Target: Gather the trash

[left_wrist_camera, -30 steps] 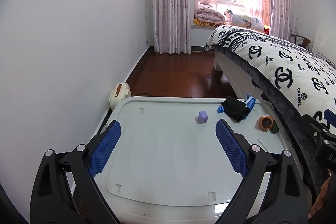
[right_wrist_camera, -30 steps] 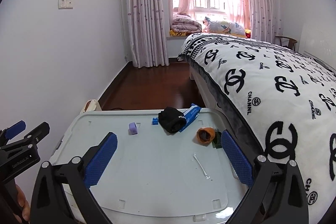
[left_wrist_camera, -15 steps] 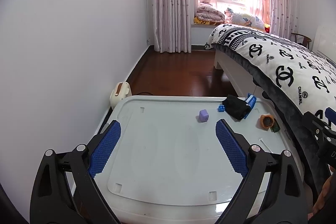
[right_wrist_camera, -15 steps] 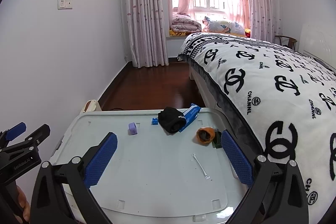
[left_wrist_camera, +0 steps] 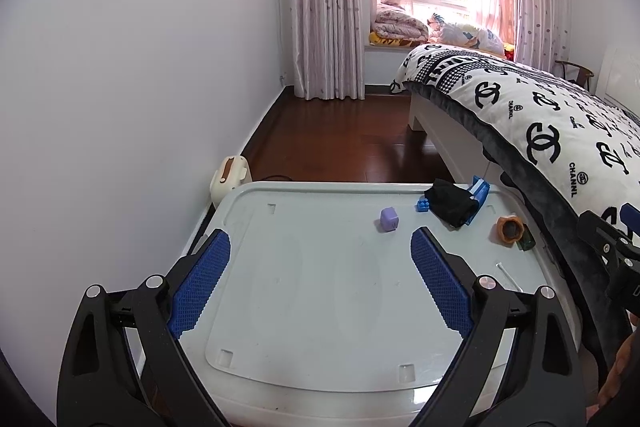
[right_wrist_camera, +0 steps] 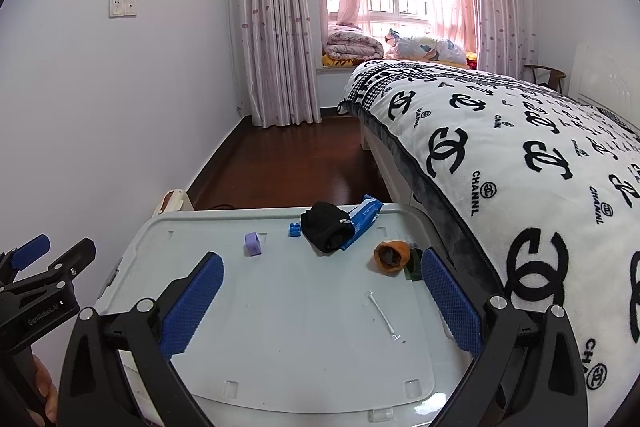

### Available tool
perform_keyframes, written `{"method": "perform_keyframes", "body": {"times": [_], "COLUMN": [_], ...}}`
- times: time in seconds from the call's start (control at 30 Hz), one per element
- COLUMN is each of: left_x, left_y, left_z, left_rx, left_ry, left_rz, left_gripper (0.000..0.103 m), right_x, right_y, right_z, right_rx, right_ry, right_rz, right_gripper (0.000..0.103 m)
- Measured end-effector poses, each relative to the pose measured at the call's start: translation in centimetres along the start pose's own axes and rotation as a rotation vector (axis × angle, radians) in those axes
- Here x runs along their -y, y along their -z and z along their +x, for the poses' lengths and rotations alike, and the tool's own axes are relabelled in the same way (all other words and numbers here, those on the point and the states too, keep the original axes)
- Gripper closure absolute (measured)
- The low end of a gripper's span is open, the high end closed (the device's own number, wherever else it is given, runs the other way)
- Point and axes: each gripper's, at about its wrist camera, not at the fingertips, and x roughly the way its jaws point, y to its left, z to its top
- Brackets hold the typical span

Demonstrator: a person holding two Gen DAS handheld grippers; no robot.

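A pale plastic bin lid (left_wrist_camera: 320,307) (right_wrist_camera: 300,327) carries small items. A purple cube (left_wrist_camera: 389,219) (right_wrist_camera: 253,244), a blue toy brick (left_wrist_camera: 422,205) (right_wrist_camera: 295,229), a black sock (left_wrist_camera: 452,205) (right_wrist_camera: 328,227) on a blue packet (left_wrist_camera: 479,193) (right_wrist_camera: 366,213), an orange cup on its side (left_wrist_camera: 509,231) (right_wrist_camera: 390,255), a dark green piece (left_wrist_camera: 526,243) beside it and a cotton swab (left_wrist_camera: 507,275) (right_wrist_camera: 383,315). My left gripper (left_wrist_camera: 320,279) and right gripper (right_wrist_camera: 320,299) are open and empty above the lid's near half.
A bed with a black-and-white cover (right_wrist_camera: 520,167) runs along the right, touching the lid's right side. A white wall (left_wrist_camera: 120,107) stands on the left. A cream container (left_wrist_camera: 230,179) sits on the floor behind the lid. Dark wood floor (right_wrist_camera: 288,163) leads to the curtains.
The left gripper's view has shifted slightly, so the items sit a little lower and further left. The right gripper has barely moved. Both stay open.
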Motion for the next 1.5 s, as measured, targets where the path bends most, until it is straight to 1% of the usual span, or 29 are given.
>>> {"method": "perform_keyframes", "body": {"times": [0.33,0.67,0.83,1.5], "left_x": [-0.15,0.03,0.01,-0.18], "left_y": [0.07,0.1,0.11,0.16], "left_z": [0.26,0.45,0.4,0.45], "left_rx": [-0.01,-0.013,-0.018,-0.025], "left_ry": [-0.006,-0.015,0.002,0.008], "left_rz": [-0.008,0.009,0.004,-0.015], "left_gripper": [0.013,0.013,0.013,0.013], "right_x": [-0.02,-0.04,-0.02,0.11], "right_y": [0.23,0.17,0.13,0.04], "right_z": [0.33,0.59,0.55,0.55], "right_rx": [-0.008,-0.012,-0.008,-0.006], "right_ry": [0.008,0.012,0.018,0.015], "right_rz": [-0.001,-0.002,-0.004,-0.012], "right_gripper": [0.005,0.005,0.005,0.005]}}
